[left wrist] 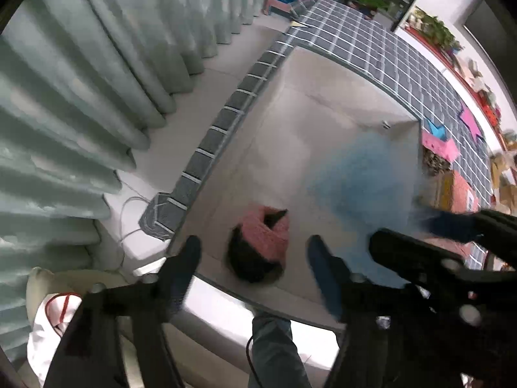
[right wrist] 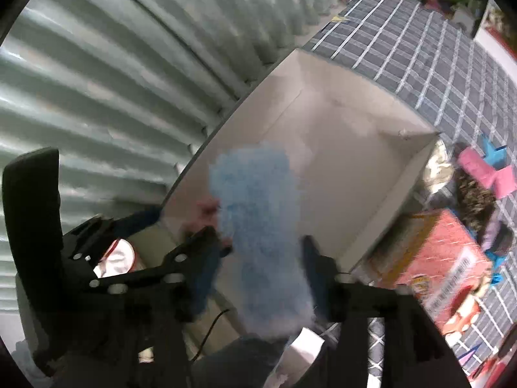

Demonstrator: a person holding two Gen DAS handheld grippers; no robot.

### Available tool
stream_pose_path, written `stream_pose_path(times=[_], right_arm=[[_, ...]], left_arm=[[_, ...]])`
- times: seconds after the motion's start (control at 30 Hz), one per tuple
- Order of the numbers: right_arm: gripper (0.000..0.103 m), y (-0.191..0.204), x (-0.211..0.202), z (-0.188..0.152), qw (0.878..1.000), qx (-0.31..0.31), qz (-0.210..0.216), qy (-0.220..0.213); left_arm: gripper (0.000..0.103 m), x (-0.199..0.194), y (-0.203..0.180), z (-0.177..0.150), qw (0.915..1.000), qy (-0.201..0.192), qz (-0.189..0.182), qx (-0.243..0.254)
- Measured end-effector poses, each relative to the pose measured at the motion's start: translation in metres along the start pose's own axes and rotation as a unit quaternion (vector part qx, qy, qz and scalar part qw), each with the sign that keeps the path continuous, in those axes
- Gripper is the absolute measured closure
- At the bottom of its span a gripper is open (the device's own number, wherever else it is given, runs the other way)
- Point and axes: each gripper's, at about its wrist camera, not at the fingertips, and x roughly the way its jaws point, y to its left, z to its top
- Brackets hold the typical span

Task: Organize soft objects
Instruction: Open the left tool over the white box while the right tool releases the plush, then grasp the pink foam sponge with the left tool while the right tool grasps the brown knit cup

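Pink-and-black soft item [left wrist: 258, 245] lies inside white box [left wrist: 323, 103], near its near wall, free between left gripper [left wrist: 253, 249] jaws, which stand wide, gripping nothing. Blue fluffy piece [right wrist: 258, 226], blurred, sits between right gripper [right wrist: 258, 252] jaws, parted; contact unclear. Box floor mostly bare beyond. Box rests on grey checked cloth [left wrist: 404, 64], curtain [left wrist: 80, 80] close along one side, clutter on other.
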Motion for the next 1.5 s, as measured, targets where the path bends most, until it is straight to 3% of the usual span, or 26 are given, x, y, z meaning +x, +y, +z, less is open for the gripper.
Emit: stream_pose_path(times=[0.03,0.1,0.13,0.2,0.23,0.47,0.63,0.77,0.87,0.97,1.13,1.27,1.37,1.5], right_arm=[[0.032,-0.001,-0.003,0.000,1.000,0.002,0.000,-0.005],[0.032,-0.005,-0.009,-0.001,1.000,0.009,0.001,-0.011],[0.032,-0.007,-0.013,-0.001,1.000,0.012,0.000,-0.014],[0.022,-0.012,-0.024,-0.002,1.000,0.021,-0.004,-0.021],[0.017,-0.014,-0.029,-0.003,0.999,0.027,-0.005,-0.028],[0.017,-0.065,-0.089,-0.012,0.993,0.077,-0.010,-0.084],[0.017,-0.147,-0.117,-0.039,0.979,0.172,-0.044,-0.099],[0.017,-0.233,-0.114,-0.078,0.954,0.283,-0.059,-0.076],[0.017,-0.276,-0.106,-0.102,0.942,0.324,-0.068,-0.055],[0.017,-0.304,-0.095,-0.116,0.937,0.340,-0.069,-0.032],[0.017,-0.330,-0.081,-0.122,0.937,0.346,-0.039,-0.018],[0.017,-0.343,-0.071,-0.118,0.946,0.325,-0.012,-0.021],[0.017,-0.346,-0.063,-0.111,0.957,0.288,0.000,-0.023],[0.017,-0.350,-0.055,-0.107,0.963,0.268,0.020,-0.018]], left_arm=[[0.019,-0.001,0.001,0.001,1.0000,-0.004,-0.005,-0.005],[0.015,-0.004,0.003,0.003,0.9998,-0.010,-0.014,-0.014],[0.008,-0.005,0.004,0.004,0.9996,-0.013,-0.017,-0.018],[0.000,-0.007,0.005,0.007,0.9992,-0.016,-0.025,-0.026],[0.000,-0.007,0.004,0.009,0.9990,-0.015,-0.030,-0.030],[0.000,-0.020,-0.023,0.026,0.9970,-0.023,-0.070,-0.025],[0.000,-0.029,-0.072,0.041,0.9957,-0.021,-0.090,0.014],[0.000,-0.029,-0.120,0.052,0.9937,-0.008,-0.097,0.054],[0.000,-0.022,-0.161,0.065,0.9911,0.003,-0.100,0.088],[0.000,-0.014,-0.203,0.080,0.9874,0.014,-0.094,0.126],[0.000,0.015,-0.270,0.111,0.9758,0.058,-0.097,0.187],[0.000,0.047,-0.313,0.134,0.9680,0.095,-0.099,0.210],[0.000,0.081,-0.345,0.145,0.9593,0.117,-0.073,0.246],[0.000,0.119,-0.365,0.149,0.9501,0.142,-0.036,0.276]])
